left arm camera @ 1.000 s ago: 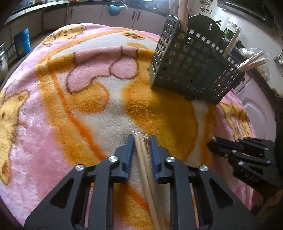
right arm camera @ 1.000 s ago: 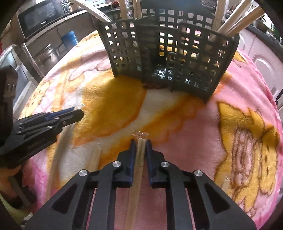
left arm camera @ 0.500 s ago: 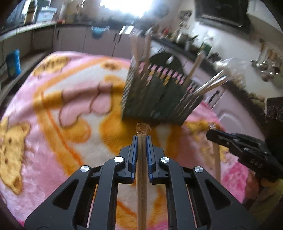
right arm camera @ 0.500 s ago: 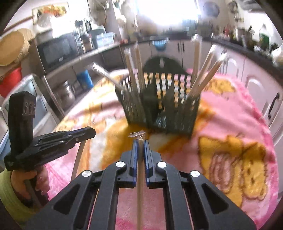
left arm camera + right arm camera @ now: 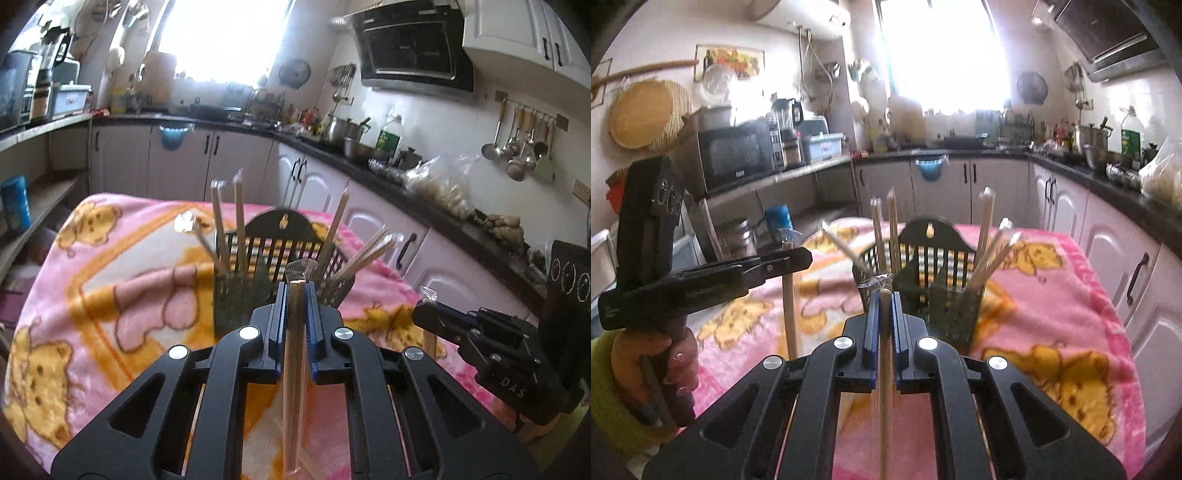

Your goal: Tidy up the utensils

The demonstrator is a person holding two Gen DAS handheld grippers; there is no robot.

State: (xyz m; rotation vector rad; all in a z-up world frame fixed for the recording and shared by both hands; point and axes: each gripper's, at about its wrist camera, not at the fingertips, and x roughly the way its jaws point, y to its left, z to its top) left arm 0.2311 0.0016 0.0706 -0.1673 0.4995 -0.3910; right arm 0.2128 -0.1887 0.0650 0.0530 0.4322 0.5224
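Wooden chopsticks in both tongs: the left gripper (image 5: 295,295) pinches one pair (image 5: 293,354), the right gripper (image 5: 884,299) another (image 5: 885,369), both just short of the dark basket (image 5: 240,299). Tip them upright, then lower gently into a free compartment.

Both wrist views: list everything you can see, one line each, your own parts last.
Utensil basket: one, dark perforated plastic, standing on the blanket.
Chopsticks in basket: several wrapped wooden pairs, leaning out of its compartments.
Blanket: one, pink and orange with bear prints, covering the table.
Microwave: one, black, on the counter in the right wrist view.
Range hood: one, black, on the wall.
Ladles: several, metal, hanging on a wall rail.
Left gripper: shut on wrapped chopsticks.
Right gripper: shut on its chopsticks.
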